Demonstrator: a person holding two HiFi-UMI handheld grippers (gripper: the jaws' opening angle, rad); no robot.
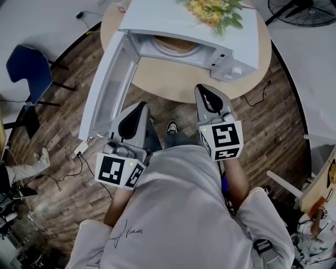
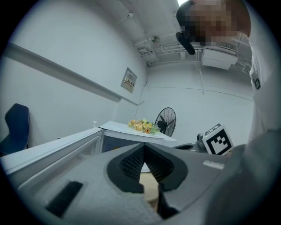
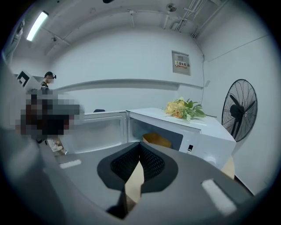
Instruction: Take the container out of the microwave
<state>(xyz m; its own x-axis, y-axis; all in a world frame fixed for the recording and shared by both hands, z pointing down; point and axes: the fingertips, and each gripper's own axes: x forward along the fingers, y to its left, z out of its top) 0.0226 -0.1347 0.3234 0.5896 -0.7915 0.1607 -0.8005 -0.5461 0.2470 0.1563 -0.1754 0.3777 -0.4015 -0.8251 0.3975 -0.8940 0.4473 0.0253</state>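
A white microwave [image 1: 184, 23] stands on a round wooden table [image 1: 173, 79], its door [image 1: 107, 86] swung wide open to the left. Inside sits a brown container [image 1: 176, 44] on the turntable; the right gripper view shows the container [image 3: 156, 139] through the opening. Both grippers hang in front of the table edge, apart from the microwave. My left gripper [image 1: 142, 106] is shut and empty, below the open door. My right gripper [image 1: 202, 88] is shut and empty, near the microwave's control side. The left gripper [image 2: 144, 147] and right gripper [image 3: 139, 145] hold nothing.
Yellow flowers [image 1: 215, 10] lie on top of the microwave. A blue chair [image 1: 29, 65] stands at the left, a floor fan [image 1: 302, 10] at the back right. Cables run across the wooden floor [image 1: 68, 173]. Another person sits at the left edge [image 1: 18, 171].
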